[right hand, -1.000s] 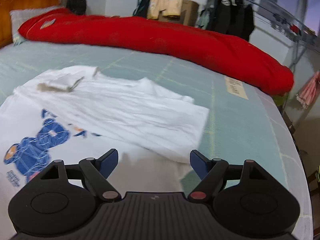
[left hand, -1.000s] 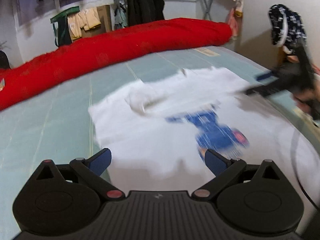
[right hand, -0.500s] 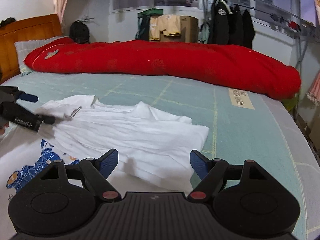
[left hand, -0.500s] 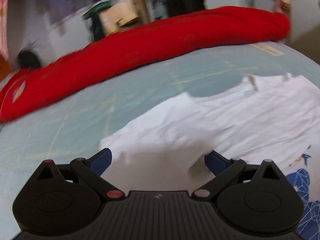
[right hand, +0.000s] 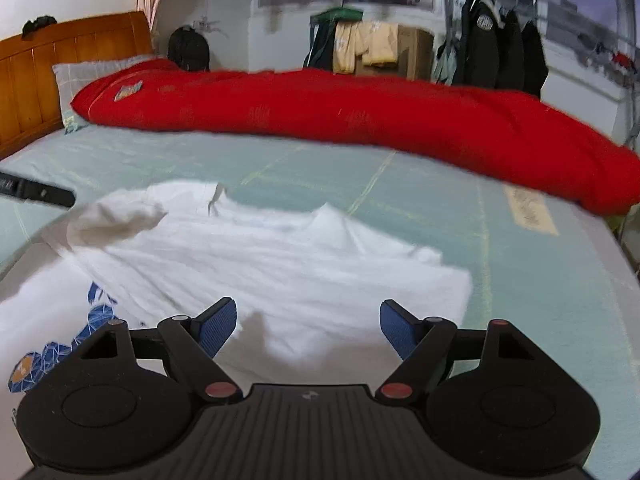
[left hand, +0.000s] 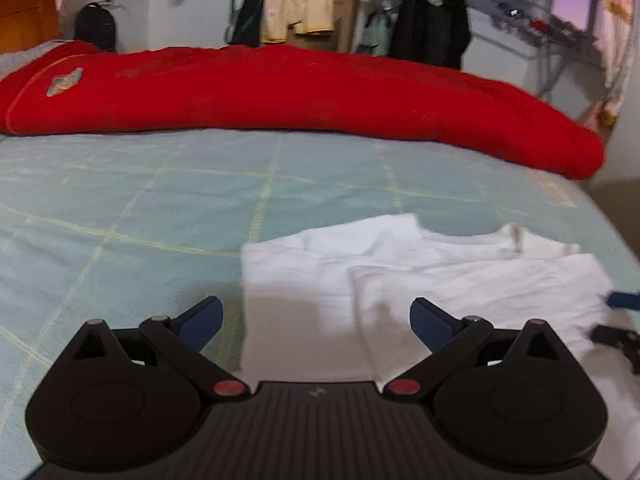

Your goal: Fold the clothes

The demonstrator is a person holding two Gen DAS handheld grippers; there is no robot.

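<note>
My left tool [left hand: 316, 320] has swung over the white T-shirt's [left hand: 420, 280] near-left corner, both tools spread and empty, the shirt limp on the bed before the red quilt [left hand: 300, 88], best pinched at its edges.

White T-shirt [right hand: 280, 256], lying flat on a pale green checked bed sheet [right hand: 520, 280], partly folded. One side turned over onto the body, back of the fabric upward, forming a straight folded edge at the right in the right wrist view. Blue bear print [right hand: 60, 344] partly showing at the lower left, half covered by the folded part. One sleeve [right hand: 116, 220] bunched and raised at the left. Small neck label [right hand: 216, 198] sticking up near the collar. Fabric lightly creased.
</note>
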